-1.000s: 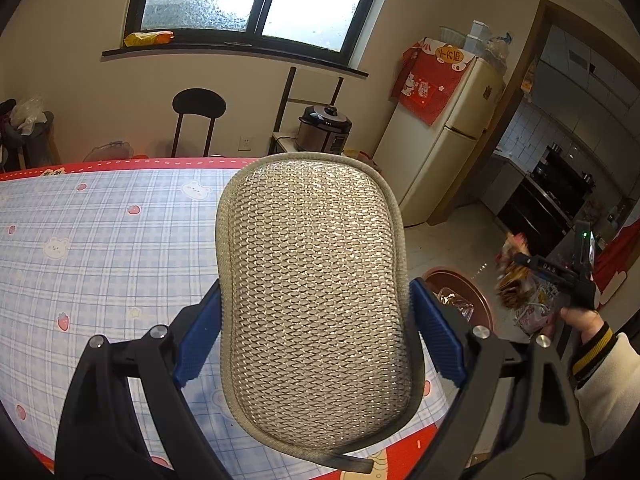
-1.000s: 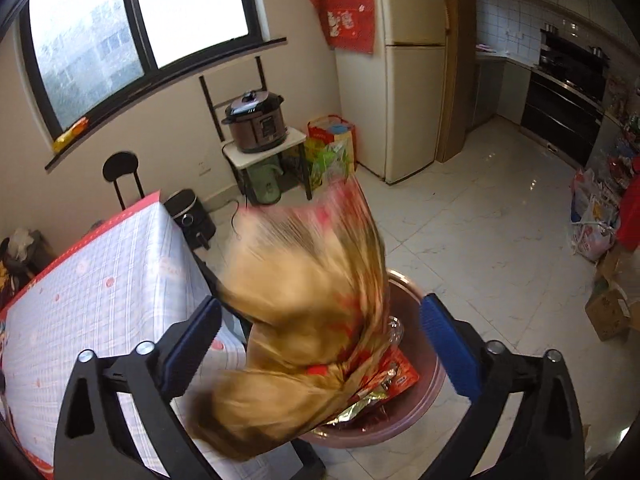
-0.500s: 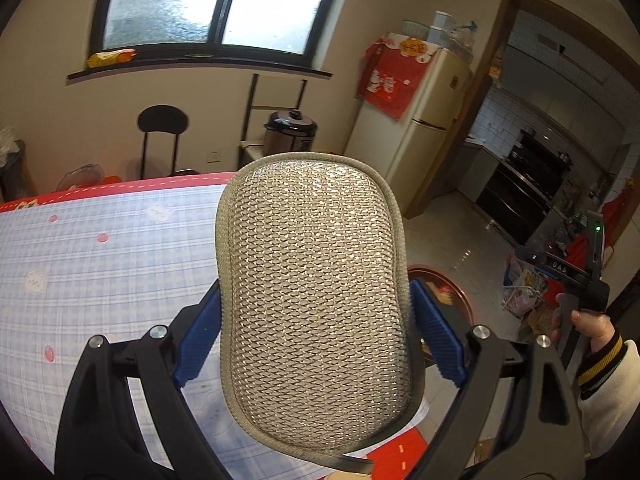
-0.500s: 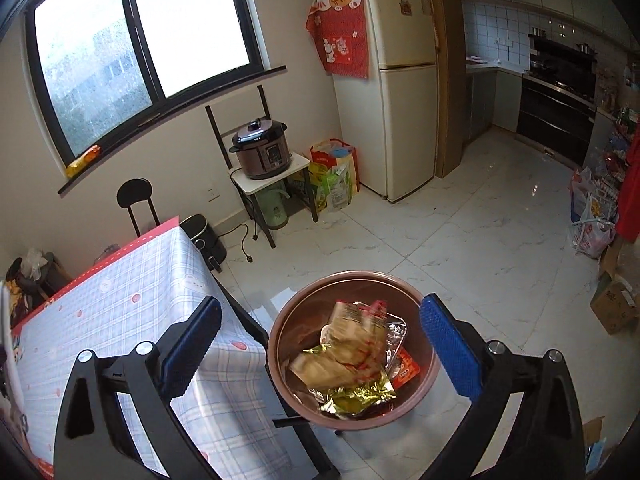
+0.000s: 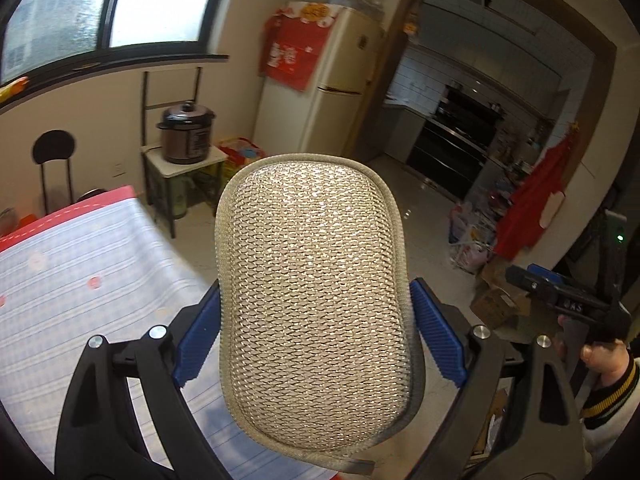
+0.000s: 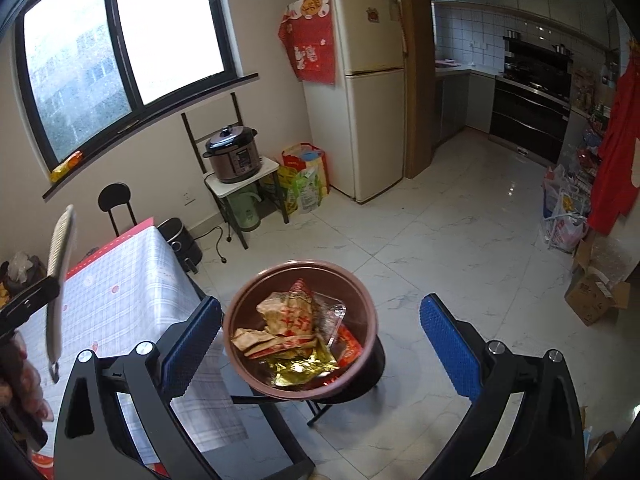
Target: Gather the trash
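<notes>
My left gripper (image 5: 316, 344) is shut on a beige mesh scrubbing pad (image 5: 316, 300) that stands upright and fills the middle of the left wrist view. The pad also shows edge-on at the left of the right wrist view (image 6: 60, 276). My right gripper (image 6: 320, 344) is open and empty, above a brown round bin (image 6: 240, 312) that holds several crumpled snack wrappers (image 6: 292, 328). The bin stands on a dark stool beside the table. The right gripper also shows at the right edge of the left wrist view (image 5: 560, 296).
A table with a blue checked cloth (image 5: 80, 280) lies at the left, its corner (image 6: 132, 280) next to the bin. A rice cooker on a small stand (image 6: 232, 156), a fridge (image 6: 364, 92), bags and boxes (image 6: 592, 292) stand around the tiled floor.
The wrapper dropped out of my right gripper into the bin, and the gripper is now open and empty. The left gripper swung to the right, still holding the pad.
</notes>
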The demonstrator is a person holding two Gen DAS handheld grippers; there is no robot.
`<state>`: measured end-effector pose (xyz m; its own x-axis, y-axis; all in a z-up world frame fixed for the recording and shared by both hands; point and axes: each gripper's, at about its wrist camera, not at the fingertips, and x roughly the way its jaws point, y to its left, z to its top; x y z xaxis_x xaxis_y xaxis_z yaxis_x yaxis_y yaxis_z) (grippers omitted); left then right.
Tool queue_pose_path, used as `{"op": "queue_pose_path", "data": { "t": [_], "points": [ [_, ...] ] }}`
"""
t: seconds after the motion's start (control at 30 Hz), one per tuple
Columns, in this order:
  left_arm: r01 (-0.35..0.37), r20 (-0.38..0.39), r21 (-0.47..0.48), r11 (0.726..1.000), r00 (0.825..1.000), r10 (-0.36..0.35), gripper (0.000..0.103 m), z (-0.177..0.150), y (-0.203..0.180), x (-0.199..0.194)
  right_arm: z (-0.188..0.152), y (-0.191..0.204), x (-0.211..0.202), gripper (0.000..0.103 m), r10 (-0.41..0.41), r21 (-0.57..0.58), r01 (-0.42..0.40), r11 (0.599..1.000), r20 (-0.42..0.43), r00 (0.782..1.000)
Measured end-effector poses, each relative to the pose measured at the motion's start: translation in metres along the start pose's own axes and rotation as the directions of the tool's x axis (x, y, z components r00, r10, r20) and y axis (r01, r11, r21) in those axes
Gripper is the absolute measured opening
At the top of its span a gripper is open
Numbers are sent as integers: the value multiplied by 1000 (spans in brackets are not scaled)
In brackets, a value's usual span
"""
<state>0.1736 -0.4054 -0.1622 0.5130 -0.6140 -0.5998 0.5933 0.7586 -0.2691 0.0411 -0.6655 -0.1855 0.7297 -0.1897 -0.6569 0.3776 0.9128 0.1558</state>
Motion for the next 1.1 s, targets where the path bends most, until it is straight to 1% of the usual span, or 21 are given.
{"op": "queue_pose_path", "data": {
  "t": [0.2,0.27,0.4,0.53,0.63,0.77,0.93,1.1],
  "points": [
    [72,-51,43,996,996,-69,89,14,-43,70,-11,-39,-3,98,-45,38,46,998,-22,999],
    [99,-65,44,994,993,-96,94,16,-53,89,-15,-50,-2,98,-59,52,61,997,-32,998],
    [131,-79,45,990,989,-127,96,26,-65,120,-24,-70,1,98,-81,86,85,993,-49,996],
    [124,-73,45,991,990,-120,96,35,-70,132,-29,-81,1,98,-84,104,89,991,-53,995],
    [120,-55,33,992,991,-118,96,37,-65,124,-30,-83,0,98,-82,114,87,990,-48,995],
    [71,-33,26,997,997,-70,96,37,-53,100,-26,-78,0,98,-59,122,65,990,-47,997],
    [15,5,22,1000,1000,-15,97,33,-30,50,-19,-48,-8,98,-50,73,52,996,-26,998],
    [-34,56,48,998,998,31,97,27,-9,-11,-11,-1,-30,98,-18,33,17,999,17,1000]
  ]
}}
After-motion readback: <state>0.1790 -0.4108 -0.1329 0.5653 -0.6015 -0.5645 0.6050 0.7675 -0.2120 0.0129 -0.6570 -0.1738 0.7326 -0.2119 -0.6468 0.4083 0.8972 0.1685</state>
